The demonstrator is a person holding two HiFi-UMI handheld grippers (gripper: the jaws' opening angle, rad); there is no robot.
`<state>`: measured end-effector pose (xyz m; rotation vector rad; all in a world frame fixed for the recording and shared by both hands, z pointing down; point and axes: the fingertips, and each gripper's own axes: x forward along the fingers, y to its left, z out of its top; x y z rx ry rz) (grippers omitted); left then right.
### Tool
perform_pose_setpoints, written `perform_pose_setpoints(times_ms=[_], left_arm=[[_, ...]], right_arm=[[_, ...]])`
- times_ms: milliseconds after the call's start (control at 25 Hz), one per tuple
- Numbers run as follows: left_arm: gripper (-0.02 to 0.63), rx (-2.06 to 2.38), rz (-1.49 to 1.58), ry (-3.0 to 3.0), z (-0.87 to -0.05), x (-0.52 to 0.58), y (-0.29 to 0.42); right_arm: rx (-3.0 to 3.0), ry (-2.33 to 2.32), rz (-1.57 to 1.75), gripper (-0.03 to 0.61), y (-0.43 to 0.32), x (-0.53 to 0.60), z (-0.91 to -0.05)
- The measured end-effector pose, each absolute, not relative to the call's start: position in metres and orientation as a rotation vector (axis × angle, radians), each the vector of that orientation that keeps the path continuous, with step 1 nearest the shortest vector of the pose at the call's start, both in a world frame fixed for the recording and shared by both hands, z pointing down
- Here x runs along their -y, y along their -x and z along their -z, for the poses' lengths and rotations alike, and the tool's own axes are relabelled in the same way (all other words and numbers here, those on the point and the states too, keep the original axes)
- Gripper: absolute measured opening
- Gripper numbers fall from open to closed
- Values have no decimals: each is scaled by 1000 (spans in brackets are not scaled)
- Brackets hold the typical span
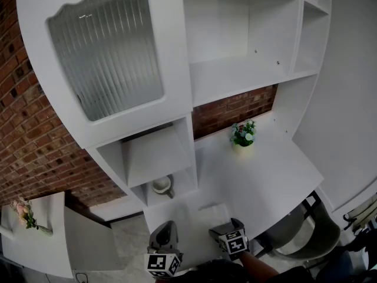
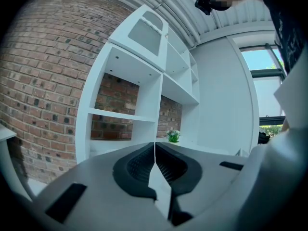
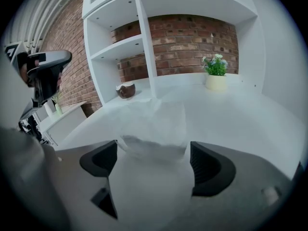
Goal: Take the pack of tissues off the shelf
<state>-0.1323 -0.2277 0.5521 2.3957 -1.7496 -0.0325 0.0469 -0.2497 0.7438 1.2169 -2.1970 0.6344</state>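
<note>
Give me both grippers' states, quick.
Left gripper: shut, empty.
Right gripper: open, tissues between its jaw tips, not gripped.

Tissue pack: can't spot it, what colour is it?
The tissue pack is white; right gripper view shows it best.

Grey tongs [image 2: 155, 148], black pads [image 3: 211, 170], black-and-white marker cubes [image 1: 162, 264]
</note>
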Motion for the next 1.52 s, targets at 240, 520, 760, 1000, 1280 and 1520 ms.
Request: perform_pose_setpoints(times_ms=[240, 520, 760, 1000, 1280, 1520], left_arm=[[12, 1754, 39, -2394, -548, 226, 130], [12, 1752, 28, -2412, -546, 224, 126], [12, 1745, 51, -2416, -536, 223, 121], [12, 1757, 60, -2417, -528, 222, 120], [14, 1760, 74, -2427, -528, 219, 120], [12, 1770, 99, -2408, -521, 218, 121]], right_arm=[[2294, -1231, -628, 472, -50, 250, -707], [2458, -1276, -586, 472, -63, 254, -636], [2541, -1375, -533, 471, -67, 258, -585], [2633, -1397, -418, 468, -60, 252, -541], [2683, -1487, -261, 269, -62, 250, -505], [2622, -1526, -283, 185, -67, 251, -516]])
